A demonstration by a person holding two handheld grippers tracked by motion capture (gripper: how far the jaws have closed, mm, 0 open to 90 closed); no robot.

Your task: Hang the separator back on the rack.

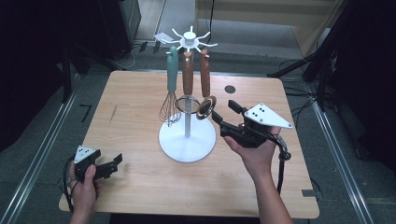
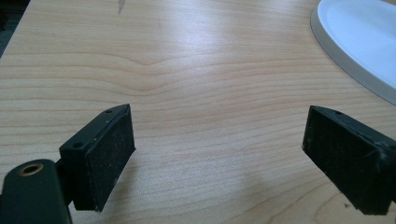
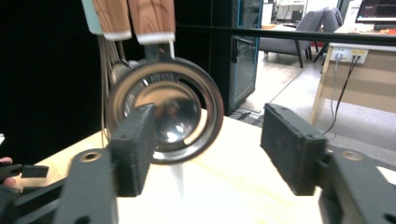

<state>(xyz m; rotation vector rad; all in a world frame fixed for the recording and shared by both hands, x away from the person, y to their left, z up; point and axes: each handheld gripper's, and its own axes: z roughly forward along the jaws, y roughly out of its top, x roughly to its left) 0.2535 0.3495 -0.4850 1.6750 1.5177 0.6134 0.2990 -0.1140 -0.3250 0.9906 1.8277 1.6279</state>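
So the thing being gone for here is that round metal strainer-looking utensil (image 1: 206,108) with the wooden handle, hanging off the white rack (image 1: 187,140) just right of centre in the high view. It dangles head-down from one of the spoke hooks up top, which is why the shiny ring end sits low and swings free, easy to get at from the side. In the right gripper view it's dead centre-left, ring facing the camera, partly behind the near jaw.

The right gripper (image 1: 225,115) is coming in from the right of the frame, tilted toward that ring, jaws spread wide and holding nothing. One jaw looks about level with the ring's edge, the other well off to the side, so my guess is it's lining up to pinch the rim or the neck and lift it off the hook.

Next to it hang another wooden-handled tool (image 1: 187,74) and a whisk (image 1: 171,109) with a mint handle, all crowded close, so a side approach makes sense.

The left gripper (image 1: 114,163) sits down in the lower left, resting low over the table (image 2: 196,84), jaws wide apart with nothing between them, just parked out of the way near the rack's base
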